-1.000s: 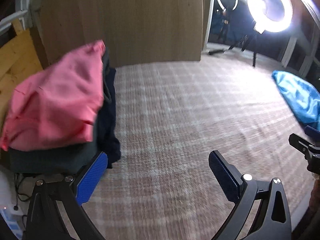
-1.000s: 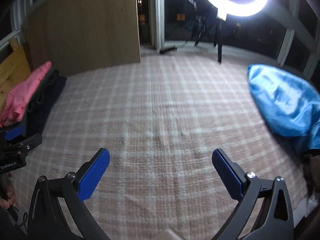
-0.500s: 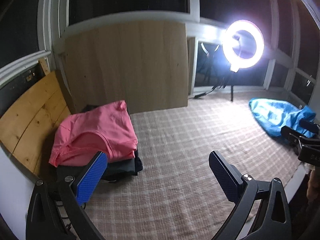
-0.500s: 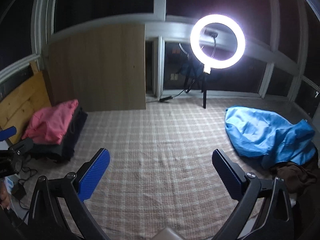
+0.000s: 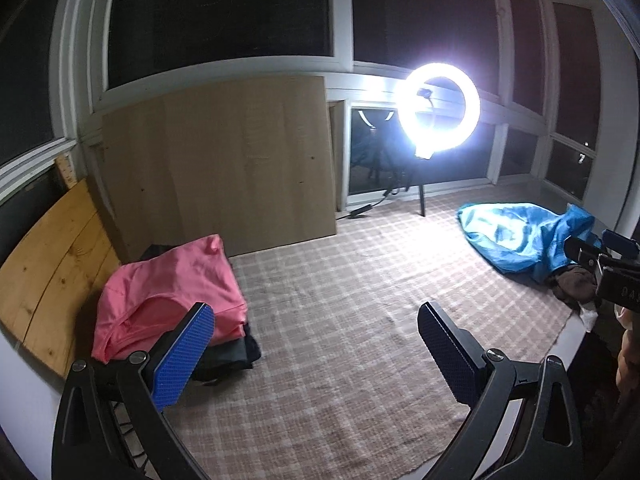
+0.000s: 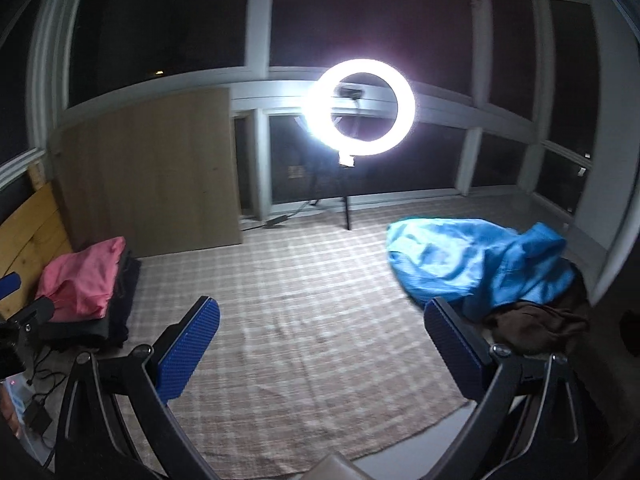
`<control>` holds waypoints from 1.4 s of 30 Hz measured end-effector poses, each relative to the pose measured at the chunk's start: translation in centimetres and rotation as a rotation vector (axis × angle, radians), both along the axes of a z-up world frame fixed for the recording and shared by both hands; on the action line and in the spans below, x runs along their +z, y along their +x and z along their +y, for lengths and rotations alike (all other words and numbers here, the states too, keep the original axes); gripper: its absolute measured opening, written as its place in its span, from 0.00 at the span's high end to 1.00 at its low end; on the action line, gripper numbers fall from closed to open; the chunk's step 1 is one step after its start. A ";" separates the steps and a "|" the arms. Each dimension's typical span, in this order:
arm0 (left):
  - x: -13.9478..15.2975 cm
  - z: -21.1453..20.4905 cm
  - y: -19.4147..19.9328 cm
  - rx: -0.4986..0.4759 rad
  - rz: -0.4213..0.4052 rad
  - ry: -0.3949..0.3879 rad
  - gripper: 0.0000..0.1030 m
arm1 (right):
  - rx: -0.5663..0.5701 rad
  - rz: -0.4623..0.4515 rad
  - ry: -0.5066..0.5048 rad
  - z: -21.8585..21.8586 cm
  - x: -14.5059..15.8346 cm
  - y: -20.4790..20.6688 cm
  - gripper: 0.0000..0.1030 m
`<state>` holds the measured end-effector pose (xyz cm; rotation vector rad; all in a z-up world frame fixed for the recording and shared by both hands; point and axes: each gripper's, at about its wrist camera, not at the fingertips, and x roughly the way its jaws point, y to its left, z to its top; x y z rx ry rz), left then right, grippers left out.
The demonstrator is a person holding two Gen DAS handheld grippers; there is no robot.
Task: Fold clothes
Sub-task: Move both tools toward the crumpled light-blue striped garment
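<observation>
A folded pink garment [image 5: 168,292] [image 6: 82,280] lies on top of a stack of dark folded clothes [image 5: 228,356] [image 6: 116,316] at the left edge of a checked rug [image 5: 340,320] [image 6: 304,320]. On the right lies a crumpled blue garment [image 5: 516,236] [image 6: 472,264], with a brown garment [image 5: 574,284] [image 6: 536,324] beside it. My left gripper [image 5: 316,344] is open and empty, held high above the rug. Nothing sits between the fingers of my open right gripper [image 6: 320,344], which is also raised. The right gripper's tip [image 5: 600,252] shows at the left wrist view's right edge.
A lit ring light on a tripod [image 5: 438,108] [image 6: 360,108] stands at the rug's far edge. A wooden panel [image 5: 224,160] [image 6: 152,176] leans on the window wall, with planks [image 5: 52,264] at the left. Cables [image 6: 36,388] lie by the stack.
Both grippers have risen and pulled back from the rug, so the whole room now shows. Both stay open and empty.
</observation>
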<state>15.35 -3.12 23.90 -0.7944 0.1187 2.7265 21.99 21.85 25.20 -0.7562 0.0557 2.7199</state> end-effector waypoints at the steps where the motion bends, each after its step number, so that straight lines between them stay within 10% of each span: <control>1: 0.0 0.3 -0.1 -0.010 -0.001 0.000 0.01 | -0.018 0.004 0.002 0.3 0.1 0.2 0.00; 23: 0.4 10.2 -1.4 -0.226 -0.016 -0.015 0.01 | -0.219 -0.018 0.018 9.0 -0.2 2.9 0.00; 42: -0.4 26.4 -6.8 -0.187 -0.079 -0.047 0.01 | -0.291 -0.053 -0.047 32.4 -3.9 -1.2 0.00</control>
